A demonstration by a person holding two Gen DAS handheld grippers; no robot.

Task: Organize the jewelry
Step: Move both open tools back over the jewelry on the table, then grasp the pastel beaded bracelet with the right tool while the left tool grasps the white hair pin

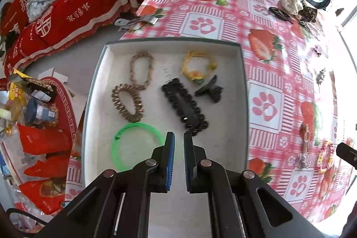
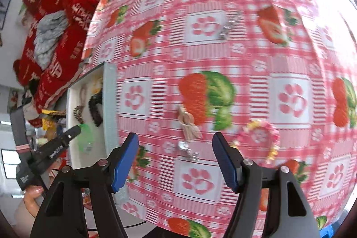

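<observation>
A white tray (image 1: 243,86) holds a beige braided bracelet (image 1: 142,68), a gold spiral tie (image 1: 127,104), a green bangle (image 1: 133,144), a black scalloped clip (image 1: 185,104), a black claw clip (image 1: 209,88) and a yellow bracelet (image 1: 198,68). My left gripper (image 1: 179,137) hovers over the tray's near part, its jaws a narrow gap apart with nothing between them. My right gripper (image 2: 175,137) stands open above the strawberry tablecloth (image 2: 200,48), right of the tray (image 2: 109,104). A beige bow clip (image 2: 188,124) and a silver clip (image 2: 186,150) lie beyond its fingers. A pink flower bracelet (image 2: 260,137) lies to the right.
At the table's far end lie a black hair clip (image 1: 279,12), a cream scrunchie (image 1: 291,1) and a dark patterned scrunchie (image 1: 309,12). A red-covered sofa (image 1: 67,10) stands past the table's left edge. A low red table (image 1: 44,126) with snack packets is beside the tray.
</observation>
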